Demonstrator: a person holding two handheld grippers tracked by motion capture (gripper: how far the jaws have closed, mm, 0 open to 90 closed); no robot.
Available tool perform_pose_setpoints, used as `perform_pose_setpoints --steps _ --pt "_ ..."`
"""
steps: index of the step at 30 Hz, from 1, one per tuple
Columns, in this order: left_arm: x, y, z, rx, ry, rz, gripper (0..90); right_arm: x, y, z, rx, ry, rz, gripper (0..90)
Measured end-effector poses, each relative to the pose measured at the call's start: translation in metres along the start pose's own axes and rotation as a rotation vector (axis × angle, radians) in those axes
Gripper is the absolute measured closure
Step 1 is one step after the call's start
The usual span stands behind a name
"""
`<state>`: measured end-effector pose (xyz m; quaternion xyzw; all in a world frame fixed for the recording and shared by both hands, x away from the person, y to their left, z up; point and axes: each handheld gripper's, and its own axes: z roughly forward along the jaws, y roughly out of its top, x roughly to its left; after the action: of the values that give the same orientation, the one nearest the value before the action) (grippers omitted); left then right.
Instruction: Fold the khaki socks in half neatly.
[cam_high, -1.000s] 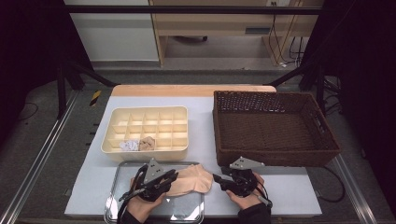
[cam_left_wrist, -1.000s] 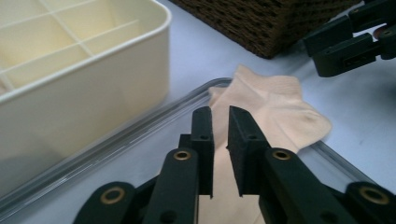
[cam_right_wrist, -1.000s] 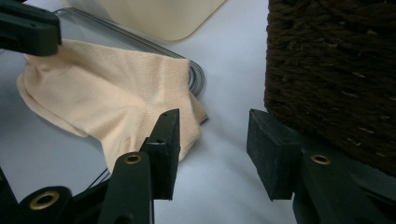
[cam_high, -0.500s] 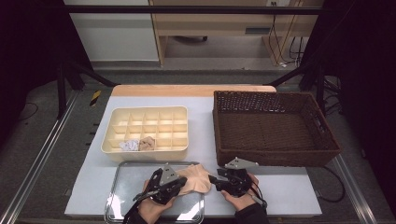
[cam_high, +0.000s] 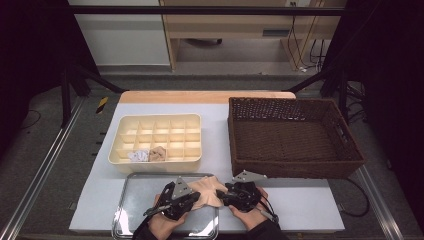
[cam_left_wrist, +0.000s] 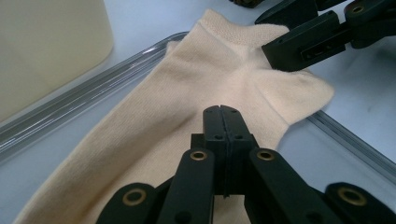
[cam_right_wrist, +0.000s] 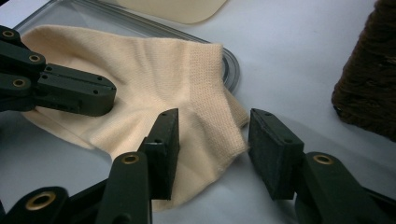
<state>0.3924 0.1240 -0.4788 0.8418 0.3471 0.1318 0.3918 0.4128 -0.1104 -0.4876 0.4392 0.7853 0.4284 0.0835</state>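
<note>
Left gripper (cam_left_wrist: 222, 112) clamped tight on the cream ankle sock (cam_left_wrist: 187, 88) at the metal tray's (cam_high: 131, 210) right edge — right gripper (cam_right_wrist: 212, 140) half open astride its cuff.

A lab or test workroom is suggested: the white surface (cam_high: 300, 210) is framed by black metal struts (cam_high: 75, 80) and aluminium rails (cam_high: 45, 165), while cables (cam_high: 300, 45) are seen hanging beside plain wooden furniture (cam_high: 225, 30) on a grey floor (cam_high: 200, 80).
</note>
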Motion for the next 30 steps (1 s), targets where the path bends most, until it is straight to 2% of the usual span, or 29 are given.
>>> perform_pose_setpoints --steps 4,9,12,15,19,24,30 --pt "0.000 0.000 0.000 0.000 0.002 -0.002 89.4 0.004 0.000 0.001 0.005 -0.004 -0.003 62.0" --pt "0.000 0.000 0.000 0.001 0.001 -0.003 89.4 0.006 0.000 0.001 0.019 0.035 0.037 74.8" --pt "0.000 0.000 0.000 0.002 0.001 -0.004 89.4 0.006 0.001 0.000 0.027 0.053 0.043 82.0" --pt "0.000 0.000 0.000 0.002 0.002 -0.003 89.3 0.006 0.004 -0.001 0.034 0.057 0.045 84.0" --pt "0.000 0.001 0.000 0.004 0.002 -0.007 89.4 0.005 0.010 -0.010 0.004 0.079 0.046 84.6" --pt "-0.001 0.003 0.000 0.016 0.005 -0.016 89.3 0.011 0.018 -0.018 -0.032 0.104 0.009 85.1" --pt "0.001 0.005 -0.001 0.020 -0.002 -0.022 89.3 0.017 0.024 -0.023 -0.054 0.143 -0.006 85.2"
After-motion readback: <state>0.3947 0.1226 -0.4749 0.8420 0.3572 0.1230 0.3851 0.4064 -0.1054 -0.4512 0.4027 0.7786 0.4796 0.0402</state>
